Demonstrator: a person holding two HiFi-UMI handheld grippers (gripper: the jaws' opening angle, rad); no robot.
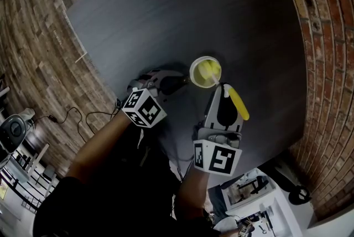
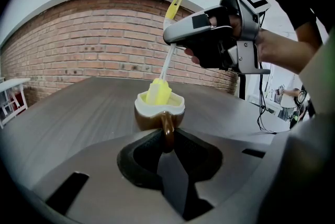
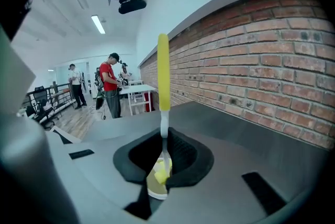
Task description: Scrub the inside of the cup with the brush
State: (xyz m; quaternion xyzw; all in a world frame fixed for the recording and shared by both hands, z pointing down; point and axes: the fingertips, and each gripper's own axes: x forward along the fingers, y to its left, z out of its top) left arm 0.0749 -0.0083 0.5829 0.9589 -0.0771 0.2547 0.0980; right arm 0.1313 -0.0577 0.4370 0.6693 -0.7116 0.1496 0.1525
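Cup (image 2: 146, 119) well inside table (image 1: 166, 9) edges; left claw (image 2: 167, 147) clamps handle (image 2: 167, 126), right claw (image 3: 159, 176) clamps brush (image 3: 163, 71).

Left gripper (image 2: 168, 147) is gripping the cup (image 2: 152, 114) by its brown handle (image 2: 167, 133).
Cup is sitting upright on the dark table (image 2: 73, 113), cream rim showing. Right gripper (image 2: 172, 35) is holding the brush (image 2: 158, 91) from above, its yellow head sitting inside the cup. Brick wall (image 2: 78, 45) is curving behind.

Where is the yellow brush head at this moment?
In the head view, the brush head is inside the cup on the dark table, just ahead of the right tongs, which hold the brush.
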